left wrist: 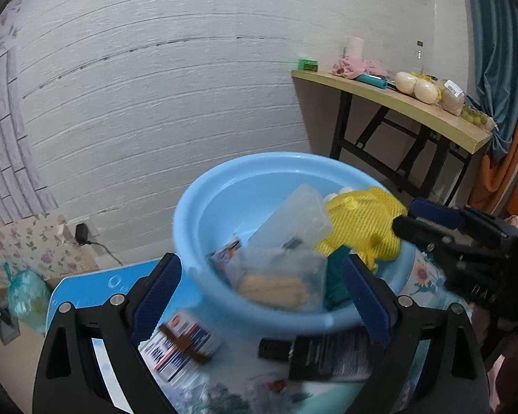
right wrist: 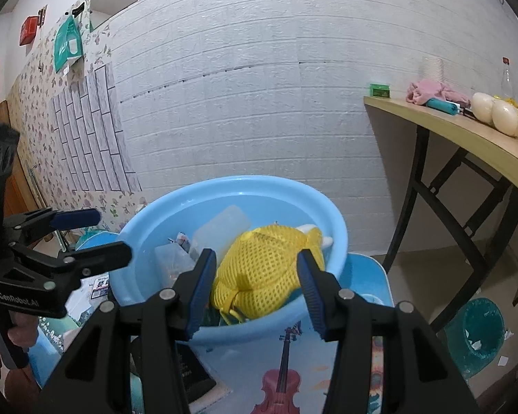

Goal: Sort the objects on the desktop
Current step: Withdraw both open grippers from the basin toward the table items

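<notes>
The left gripper (left wrist: pixel 259 296) is held with its jaws spread wide and nothing between them; past its blue pads (left wrist: pixel 159 293) a clear bag of biscuits (left wrist: pixel 279 283) is seen lying inside the blue basin (left wrist: pixel 203 214), near the near rim. The right gripper (right wrist: pixel 255 289) is likewise spread and empty; between its jaws a yellow mesh bag (right wrist: pixel 262 265) is framed, resting in the basin (right wrist: pixel 338 238) against the near wall, though no contact can be confirmed.

The step in hand is judged to be the gathering of loose items into the basin, with several already placed there: the mesh bag (left wrist: pixel 362 227), a clear plastic box (left wrist: pixel 300 214) leaning upright, and a small packet (left wrist: pixel 226 255). Items are still left on the small table (left wrist: pixel 86 289) in front of the basin: a white bottle with a red and blue label (left wrist: pixel 179 345) and a dark booklet (left wrist: pixel 331 355); the next move is judged to call for a descent onto one of these, the jaws closed across its narrow side, then a lift over the rim.

Much is smeared by motion in the left view, so the label print and the clutter at the bottom edge cannot be read; the basin floor is hidden beneath its contents; the booklet (right wrist: pixel 193 376) is partly covered by the right gripper's body; what the mesh bag holds cannot be told.
</notes>
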### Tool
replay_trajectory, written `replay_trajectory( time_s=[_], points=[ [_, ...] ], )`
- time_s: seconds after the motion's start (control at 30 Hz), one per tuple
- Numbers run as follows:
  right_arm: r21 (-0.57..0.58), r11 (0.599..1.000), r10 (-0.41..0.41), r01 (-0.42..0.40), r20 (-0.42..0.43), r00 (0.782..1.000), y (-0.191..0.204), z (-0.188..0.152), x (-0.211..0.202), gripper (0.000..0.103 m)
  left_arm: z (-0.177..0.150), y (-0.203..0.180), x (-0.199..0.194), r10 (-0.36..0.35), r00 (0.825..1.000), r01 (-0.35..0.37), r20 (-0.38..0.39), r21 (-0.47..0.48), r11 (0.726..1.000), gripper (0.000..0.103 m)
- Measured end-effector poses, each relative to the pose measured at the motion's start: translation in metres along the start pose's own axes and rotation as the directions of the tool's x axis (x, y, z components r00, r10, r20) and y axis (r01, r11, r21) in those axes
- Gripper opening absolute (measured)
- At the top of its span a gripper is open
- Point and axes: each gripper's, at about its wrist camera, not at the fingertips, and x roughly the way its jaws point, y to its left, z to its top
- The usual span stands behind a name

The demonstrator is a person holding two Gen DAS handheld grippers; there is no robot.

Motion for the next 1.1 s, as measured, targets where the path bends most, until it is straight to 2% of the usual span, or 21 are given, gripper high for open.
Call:
replay_trajectory(
  time_s=[0.27, 0.6, 0.67, 0.83, 0.93, 1.1],
  points=[
    [0.003, 1.0, 0.006, -0.006, -0.022, 1.0, 0.006, -0.014, -0.016, 0.048, -0.039, 0.024, -0.02, 0.055, 0.997, -0.058, -0.051, -0.052, 0.997, 0.094],
    [0.0, 1.0, 0.029, -0.03, -0.108, 0.994, 0.014, -0.047, -0.024, 0.049, -0.099, 0.048, -0.035, 0.093, 0.986, -0.106, -0.14, -0.089, 0.99, 0.094],
    [-0.012, 0.999, 0.044, -0.046, -0.132, 0.99, 0.018, -0.052, -0.023, 0.057, -0.107, 0.051, -0.035, 0.097, 0.983, -0.113, -0.156, -0.097, 0.989, 0.094],
    [-0.052, 0.995, 0.081, -0.091, -0.168, 0.983, 0.03, -0.06, -0.02, 0.062, -0.122, 0.059, -0.034, 0.099, 0.979, -0.12, -0.18, -0.104, 0.987, 0.094],
    [-0.085, 0.989, 0.104, -0.123, -0.204, 0.974, 0.036, -0.064, -0.015, 0.072, -0.13, 0.061, -0.028, 0.092, 0.974, -0.113, -0.206, -0.094, 0.989, 0.094],
    [-0.177, 0.972, 0.107, -0.153, -0.247, 0.963, 0.054, -0.077, -0.009, 0.074, -0.138, 0.06, -0.024, 0.074, 0.971, -0.096, -0.229, -0.084, 0.992, 0.094]
  ],
)
